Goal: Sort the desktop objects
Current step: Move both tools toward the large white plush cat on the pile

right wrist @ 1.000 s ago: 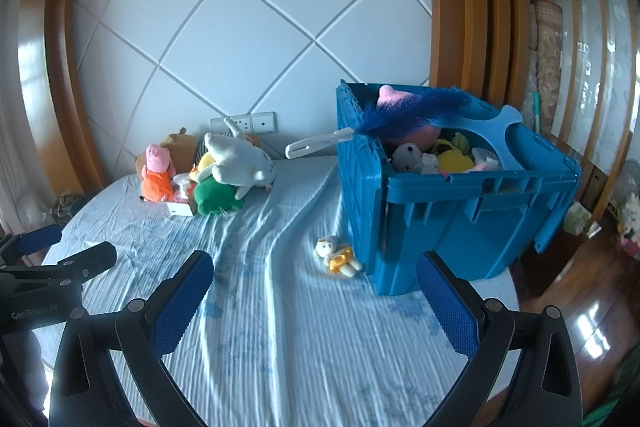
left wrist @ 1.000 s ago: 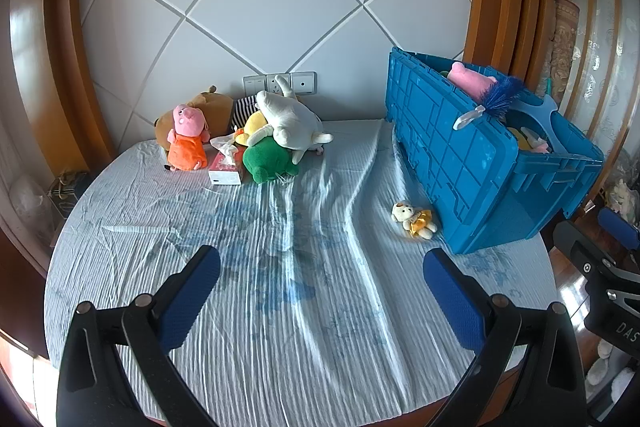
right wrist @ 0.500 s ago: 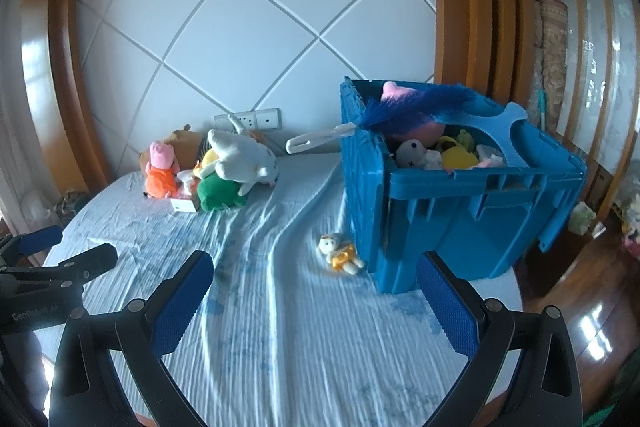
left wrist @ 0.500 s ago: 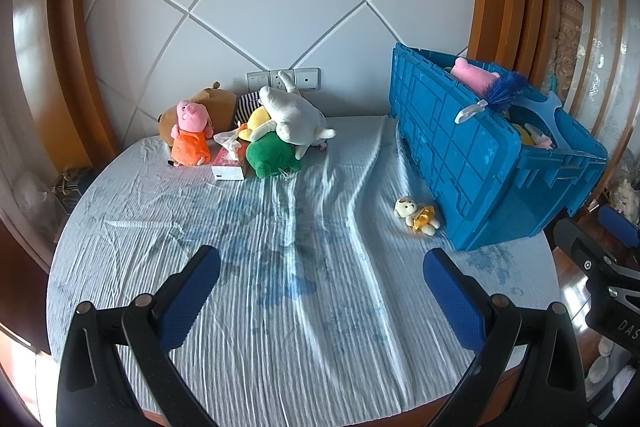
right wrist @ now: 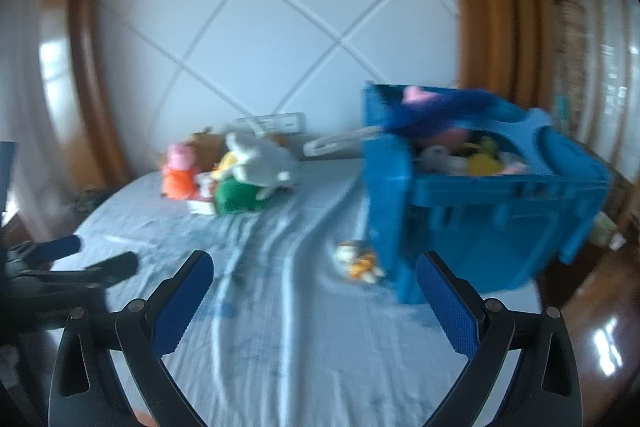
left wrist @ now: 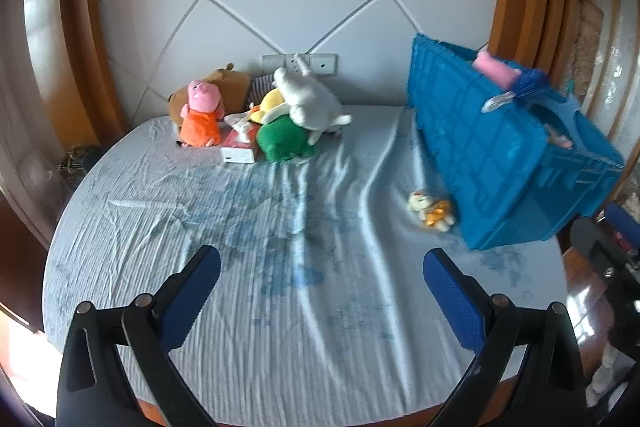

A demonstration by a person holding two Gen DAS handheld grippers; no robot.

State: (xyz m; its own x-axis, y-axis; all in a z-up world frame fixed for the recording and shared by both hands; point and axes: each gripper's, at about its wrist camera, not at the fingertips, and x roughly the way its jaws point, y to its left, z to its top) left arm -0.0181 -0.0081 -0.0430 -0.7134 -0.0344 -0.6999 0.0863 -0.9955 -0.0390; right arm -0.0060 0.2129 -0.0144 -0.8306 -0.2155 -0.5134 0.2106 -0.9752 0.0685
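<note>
Left gripper (left wrist: 320, 283) jaws spread wide, nothing between them, blue ribbed pads over the wrinkled light-blue tablecloth (left wrist: 280, 307), no contact visible. Right gripper (right wrist: 314, 287) same: wide open, empty, above the cloth; that view is motion-blurred. Small cream-and-orange plush toy (left wrist: 430, 214) lies on the cloth ahead of the left jaws, toward the right finger's side, just beside the base of the blue plastic crate (left wrist: 500, 155); whether it touches the crate I can't tell. In the right view it sits ahead, between the two fingers, nearer the right one. Crate is rigid, ribbed, tilted in the left view, filled with soft toys; a pink plush (left wrist: 494, 69) and a blue feather duster (right wrist: 436, 107) with a white handle stick out over the rim. Far side of the round table, against the wall: a cluster of a pink pig plush in orange dress (left wrist: 200, 115), brown plush (left wrist: 224, 83) behind it, white plush (left wrist: 308, 99) lying on a green plush (left wrist: 284, 143) and a yellow one (left wrist: 272, 103), white-and-pink tissue box (left wrist: 238, 147) touching the green one. All well apart from both grippers.
</note>
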